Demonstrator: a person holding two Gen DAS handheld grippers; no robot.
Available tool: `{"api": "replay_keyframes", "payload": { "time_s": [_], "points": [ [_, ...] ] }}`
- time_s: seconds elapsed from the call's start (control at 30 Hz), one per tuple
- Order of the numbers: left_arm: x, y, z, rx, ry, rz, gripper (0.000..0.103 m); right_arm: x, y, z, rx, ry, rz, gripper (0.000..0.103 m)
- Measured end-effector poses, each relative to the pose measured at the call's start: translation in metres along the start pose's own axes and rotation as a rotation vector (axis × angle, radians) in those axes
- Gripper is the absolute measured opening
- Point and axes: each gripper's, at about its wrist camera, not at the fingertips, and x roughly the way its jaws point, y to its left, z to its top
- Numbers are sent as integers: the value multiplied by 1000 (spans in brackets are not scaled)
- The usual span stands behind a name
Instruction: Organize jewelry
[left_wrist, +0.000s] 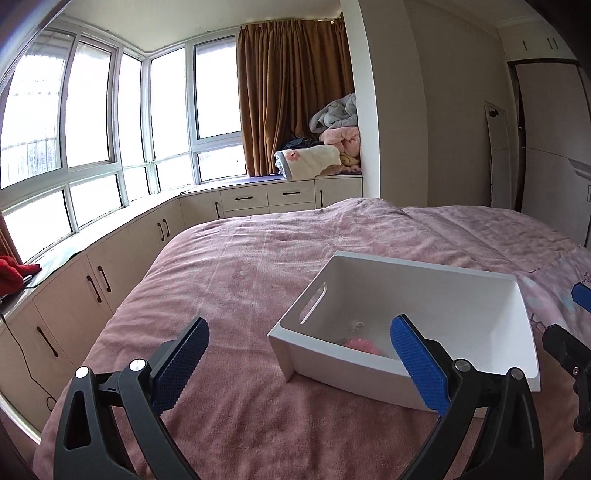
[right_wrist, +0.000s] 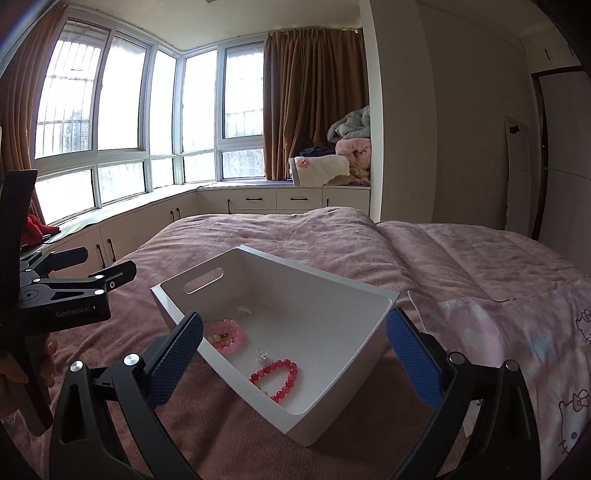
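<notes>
White bin (right_wrist: 317, 314) sits on the pink bedspread (right_wrist: 295, 236), near the foot end of the bed, open top, slot handle (right_wrist: 204, 280) cut in its left wall. Inside, on the bin floor: a red bead bracelet (right_wrist: 280, 380) nearest the front corner, a pink bead bracelet (right_wrist: 223, 334) further back toward the left wall, a small clear crystal piece (right_wrist: 261, 355) between the two, and a small pale item (right_wrist: 244, 311) near the back, too small to make out. From the left wrist view only the pink bracelet (left_wrist: 360, 345) shows over the near wall of the bin (left_wrist: 443, 295).

Right gripper (right_wrist: 293, 354): jaws spread wide, blue pads straddling the bin's front corner, nothing held, pads not pressing on the walls. Left gripper (left_wrist: 299, 362): jaws likewise wide apart, empty; its right pad (left_wrist: 417, 363) overlaps the bin's near wall in view, contact cannot be told; left pad over bare bedspread. In the right wrist view the left gripper's black body (right_wrist: 62, 295) stands just left of the bin, a hand (right_wrist: 22, 369) on its grip.

Beyond: cream cabinets (left_wrist: 92, 284) under a bay window (left_wrist: 92, 110), brown curtain (left_wrist: 291, 96), folded blankets (left_wrist: 332, 147) piled on the window seat, cartoon-cat print bedding (right_wrist: 569, 406) at right
</notes>
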Motion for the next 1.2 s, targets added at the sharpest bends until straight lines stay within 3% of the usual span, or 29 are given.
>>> {"api": "replay_keyframes", "payload": {
  "time_s": [0.1, 0.3, 0.43, 1.2],
  "points": [
    [-6, -5, -15, -14, 7, 3, 99, 2, 5, -7, -54, 17, 47, 98],
    [-11, -15, -43, -16, 11, 18, 99, -3, -9, -13, 29, 19, 43, 98],
    [-11, -22, -55, -5, 22, 5, 99, -12, -7, -17, -4, 11, 12, 98],
    [-10, -23, -55, -18, 23, -26, 99, -11, 4, -18, -65, 5, 19, 98]
  ]
}}
